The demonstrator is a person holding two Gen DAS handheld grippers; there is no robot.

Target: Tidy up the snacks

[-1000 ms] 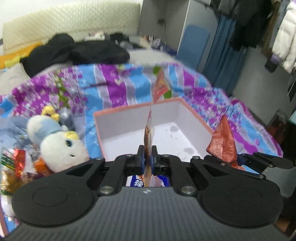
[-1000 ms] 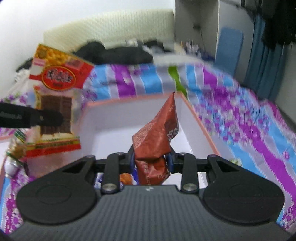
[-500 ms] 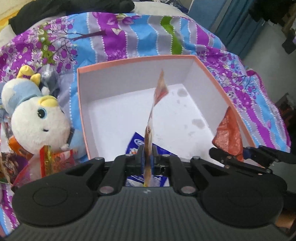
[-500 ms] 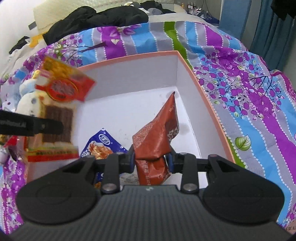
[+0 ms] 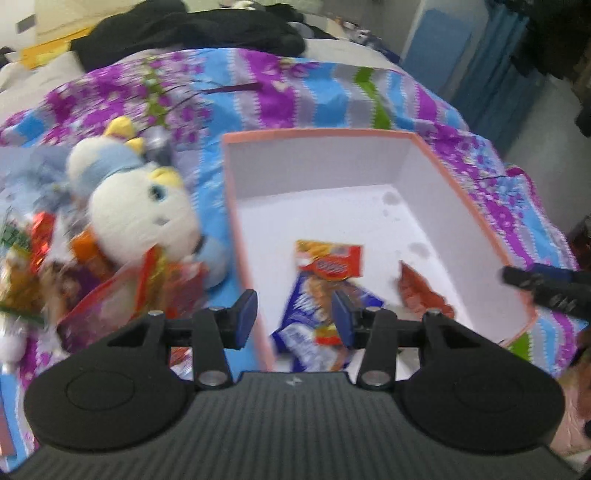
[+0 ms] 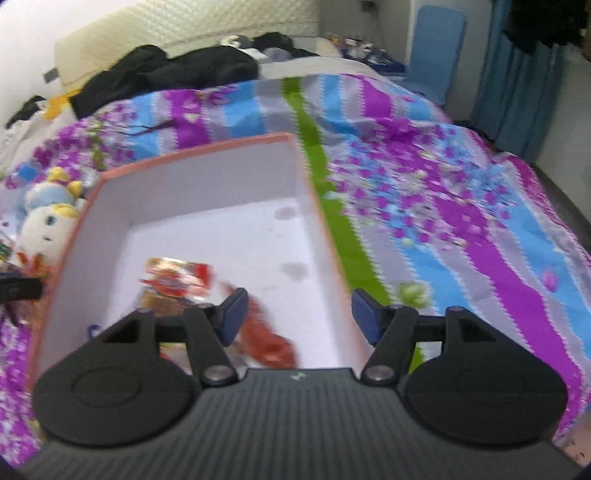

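The left gripper (image 5: pixel 293 314) has just been opening and its jaws stand apart with nothing clamped between them; the packets seen through the gap lie on the floor of the box (image 5: pixel 458 184) below. The right gripper (image 6: pixel 297 314) has likewise just been opening, its jaws apart and empty, held over the near right part of the box. Three snacks now lie in the box near its front wall: a red-and-yellow packet (image 5: pixel 328 260), a blue packet (image 5: pixel 306 314) partly under it, and a crumpled red-brown packet (image 5: pixel 421 291) just to the right of both. The far half of the box floor is bare apart from a few faint stains. Judged from this, the task is partly done: several more snacks (image 5: pixel 110 291) remain in a loose heap on the bedspread (image 5: pixel 280 85) to the left of the box, outside its left wall. A plush toy (image 5: pixel 140 210) sits against that heap, close to the left wall of the box, and is likely to crowd any reach into the pile. The left wall of the box also stands between the heap and the left gripper. Dark clothing (image 5: pixel 184 29) lies well beyond the box at the far end of the bed and plays no part. Both views are blurred, so packet labels cannot be read.
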